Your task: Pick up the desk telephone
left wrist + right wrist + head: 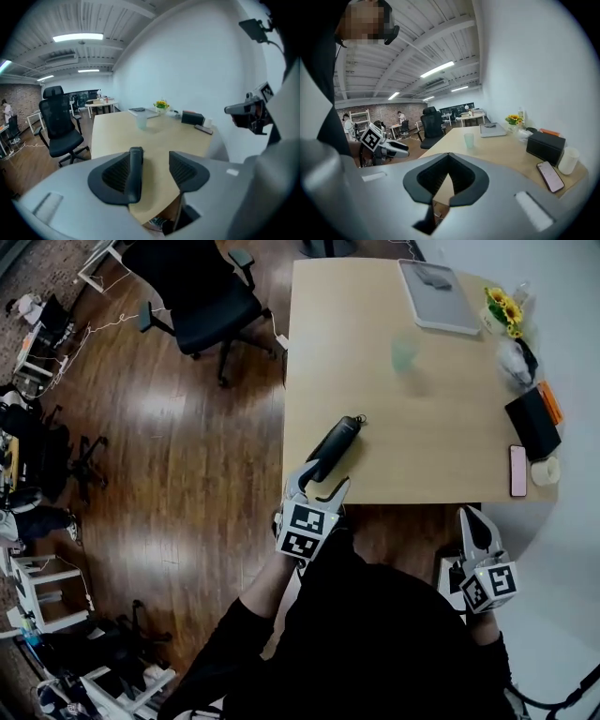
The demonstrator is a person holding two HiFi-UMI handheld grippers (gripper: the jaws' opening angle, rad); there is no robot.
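Wood table (422, 446), w/ pale cup (405, 352) as ref: grey tray (438, 287) beyond it, flowers (503, 310) beyond-right, black handset (336, 448) nearer-left at edge, black box (532, 423) & smartphone (517, 471) nearer-right.

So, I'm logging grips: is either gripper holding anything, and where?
Nothing held. The left gripper is open around the black handset, not clamping it; the right gripper is shut, empty.

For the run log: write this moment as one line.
left claw: open, telephone end between jaws, not gripped | right claw: shut, empty, off the table | telephone: lying on table, near edge
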